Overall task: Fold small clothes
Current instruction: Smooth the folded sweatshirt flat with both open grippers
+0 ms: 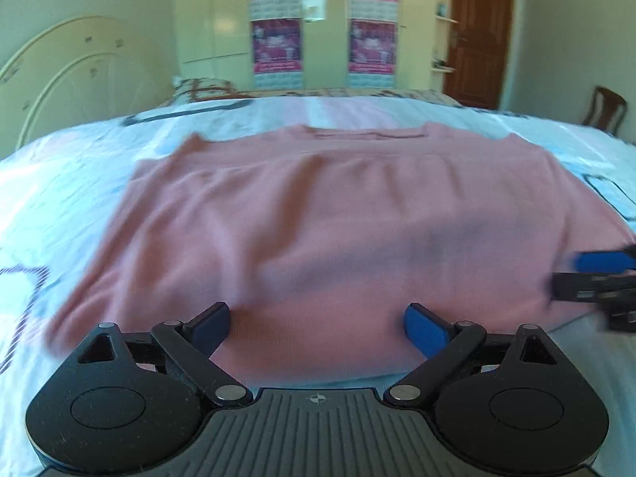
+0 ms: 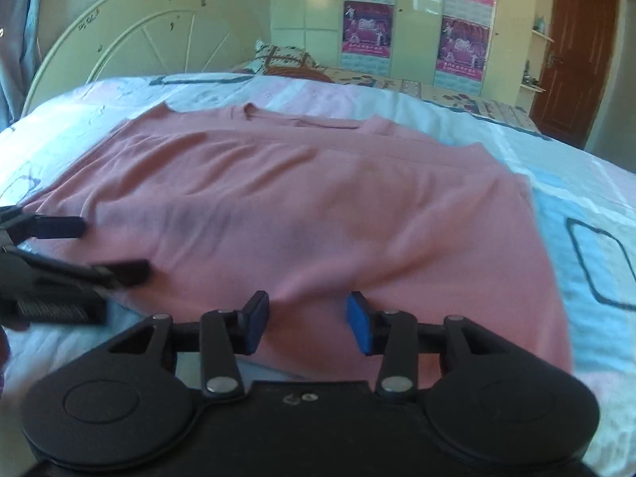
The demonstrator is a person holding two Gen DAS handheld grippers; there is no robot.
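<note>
A pink shirt (image 1: 318, 218) lies flat on the bed, its collar at the far side and its hem nearest me; it also shows in the right wrist view (image 2: 318, 206). My left gripper (image 1: 317, 330) is open, its blue pads over the near hem at the shirt's left part. My right gripper (image 2: 308, 324) is open over the near hem at the right part. The right gripper also shows at the right edge of the left wrist view (image 1: 596, 274). The left gripper also shows at the left edge of the right wrist view (image 2: 107, 246), open.
A white and light blue bedsheet (image 1: 59, 198) covers the bed. A cream headboard (image 2: 139, 39) stands at the far left with a patterned pillow (image 2: 282, 55). A wardrobe with posters (image 1: 322, 20), a brown door (image 1: 477, 31) and a wooden chair (image 1: 604, 109) stand beyond the bed.
</note>
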